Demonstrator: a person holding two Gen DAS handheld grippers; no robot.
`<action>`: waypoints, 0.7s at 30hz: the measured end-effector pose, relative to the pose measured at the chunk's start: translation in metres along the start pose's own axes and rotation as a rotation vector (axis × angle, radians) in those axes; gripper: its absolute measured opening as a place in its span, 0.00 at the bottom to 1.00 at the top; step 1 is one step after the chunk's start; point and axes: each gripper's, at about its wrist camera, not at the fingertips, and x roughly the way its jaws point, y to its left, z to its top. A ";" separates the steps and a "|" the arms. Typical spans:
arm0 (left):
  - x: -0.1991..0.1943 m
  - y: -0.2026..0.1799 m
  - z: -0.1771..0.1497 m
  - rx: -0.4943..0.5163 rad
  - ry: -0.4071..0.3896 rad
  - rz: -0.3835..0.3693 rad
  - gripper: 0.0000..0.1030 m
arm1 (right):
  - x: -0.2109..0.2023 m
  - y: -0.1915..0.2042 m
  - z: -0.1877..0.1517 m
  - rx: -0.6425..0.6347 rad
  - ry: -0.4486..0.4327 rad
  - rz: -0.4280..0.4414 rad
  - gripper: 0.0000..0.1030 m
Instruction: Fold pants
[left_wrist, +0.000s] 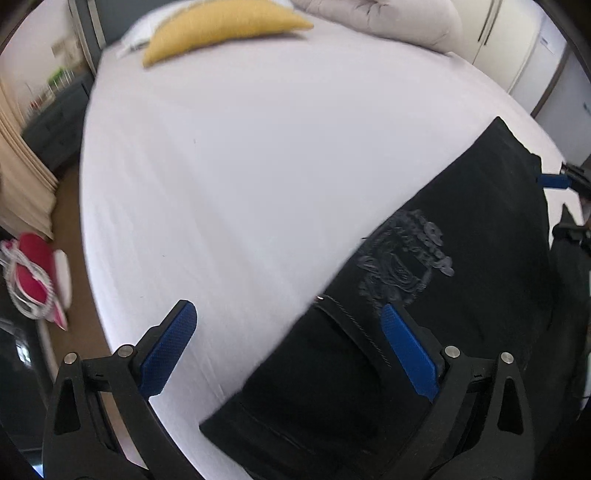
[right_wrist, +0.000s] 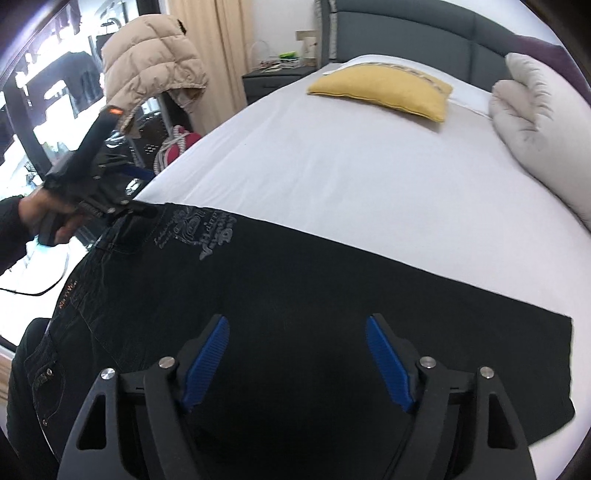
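Black pants (right_wrist: 332, 280) with a grey printed emblem (right_wrist: 199, 232) lie flat across the near side of the white bed (right_wrist: 332, 162), waistband at the left, leg ends at the right. My right gripper (right_wrist: 295, 328) is open and empty, just above the middle of the legs. My left gripper (left_wrist: 288, 314) is open and empty at the waist end of the pants (left_wrist: 461, 240), its right finger over the fabric and its left finger over the sheet. In the right wrist view the left gripper (right_wrist: 140, 210) is at the waistband edge. The right gripper's blue finger (left_wrist: 554, 181) shows at the pants' far end.
A yellow cushion (right_wrist: 384, 88) and a pale grey pillow (right_wrist: 543, 122) lie at the head of the bed by the grey headboard (right_wrist: 406, 29). A beige puffer jacket (right_wrist: 151, 62), a nightstand (right_wrist: 273, 81) and a red bag (left_wrist: 33, 273) stand beside the bed.
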 end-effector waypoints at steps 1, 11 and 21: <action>0.007 0.004 0.002 -0.003 0.025 -0.021 0.91 | 0.003 0.000 0.002 -0.007 -0.001 0.011 0.72; 0.041 0.008 0.019 0.033 0.145 -0.081 0.26 | 0.036 0.009 0.041 -0.140 0.044 0.068 0.51; 0.004 -0.020 0.018 0.116 -0.062 0.013 0.04 | 0.064 0.041 0.088 -0.333 0.129 0.119 0.44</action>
